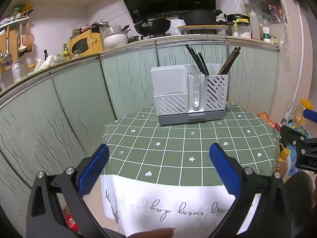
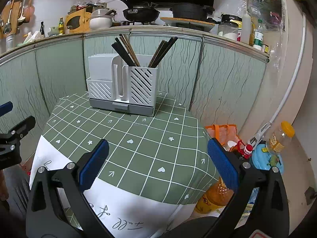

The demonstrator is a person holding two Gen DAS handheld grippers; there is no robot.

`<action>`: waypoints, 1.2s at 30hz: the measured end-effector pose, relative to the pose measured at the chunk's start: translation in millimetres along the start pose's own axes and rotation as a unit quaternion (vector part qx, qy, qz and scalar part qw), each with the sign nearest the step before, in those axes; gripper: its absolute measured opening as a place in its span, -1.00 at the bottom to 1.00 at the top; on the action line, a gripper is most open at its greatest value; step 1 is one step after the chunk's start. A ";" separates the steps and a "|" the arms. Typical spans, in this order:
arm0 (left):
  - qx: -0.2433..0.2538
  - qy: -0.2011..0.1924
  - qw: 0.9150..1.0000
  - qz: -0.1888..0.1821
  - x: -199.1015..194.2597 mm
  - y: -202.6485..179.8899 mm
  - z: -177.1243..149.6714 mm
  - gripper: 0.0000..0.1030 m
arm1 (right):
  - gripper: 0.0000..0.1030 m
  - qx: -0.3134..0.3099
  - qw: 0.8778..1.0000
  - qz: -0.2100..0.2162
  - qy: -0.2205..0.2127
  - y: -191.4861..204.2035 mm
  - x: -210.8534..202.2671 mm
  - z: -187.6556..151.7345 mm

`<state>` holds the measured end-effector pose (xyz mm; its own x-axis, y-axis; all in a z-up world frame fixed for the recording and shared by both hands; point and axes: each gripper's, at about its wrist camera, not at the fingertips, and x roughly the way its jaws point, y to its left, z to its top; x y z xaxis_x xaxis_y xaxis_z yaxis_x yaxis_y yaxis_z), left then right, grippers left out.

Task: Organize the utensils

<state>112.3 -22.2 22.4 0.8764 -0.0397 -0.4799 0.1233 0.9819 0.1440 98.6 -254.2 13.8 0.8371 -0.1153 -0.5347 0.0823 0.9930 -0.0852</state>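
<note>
A white slotted utensil holder (image 1: 190,93) on a grey base stands at the far side of a small table with a green checked cloth (image 1: 178,154). Dark chopsticks (image 1: 198,62) lean in its middle and right compartments; its left compartment shows nothing sticking out. The holder also shows in the right wrist view (image 2: 122,85) with the chopsticks (image 2: 126,49). My left gripper (image 1: 158,168) is open and empty above the table's near edge. My right gripper (image 2: 157,163) is open and empty, to the right of the left one.
Green cabinet doors (image 1: 79,99) stand behind the table, under a cluttered counter with pans (image 1: 152,24). Bottles (image 2: 279,138), an orange bag (image 2: 223,130) and a blue item lie on the floor right of the table. The cloth's white hem (image 1: 168,204) hangs at the front.
</note>
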 end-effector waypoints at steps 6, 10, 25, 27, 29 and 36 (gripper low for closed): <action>0.004 0.019 1.000 -0.001 3.7 -2.2 -1.2 0.93 | 0.86 0.003 1.000 0.003 0.000 -0.5 -3.1 1.6; -0.009 0.024 0.999 -0.021 4.5 -1.6 -2.2 0.93 | 0.86 0.002 1.000 0.002 -0.001 -0.3 -3.2 1.7; -0.027 0.015 0.999 -0.014 -2.3 -1.4 2.6 0.93 | 0.86 0.001 1.000 0.001 -0.005 1.9 -8.4 5.2; -0.030 0.014 0.999 -0.014 -3.7 -0.5 3.4 0.93 | 0.86 0.002 1.000 0.003 -0.004 2.3 -8.4 5.7; -0.031 0.011 0.999 -0.013 -4.9 -0.5 5.0 0.93 | 0.86 0.002 1.000 0.004 -0.004 2.9 -8.8 5.8; -0.037 0.009 0.999 -0.013 -6.0 1.1 5.8 0.93 | 0.86 0.005 1.000 0.007 -0.005 3.2 -9.5 6.3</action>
<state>109.9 -22.0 30.4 0.8648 -0.0633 -0.4981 0.1107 0.9917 0.0661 94.3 -249.8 24.0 0.8432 -0.1010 -0.5280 0.0762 0.9947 -0.0685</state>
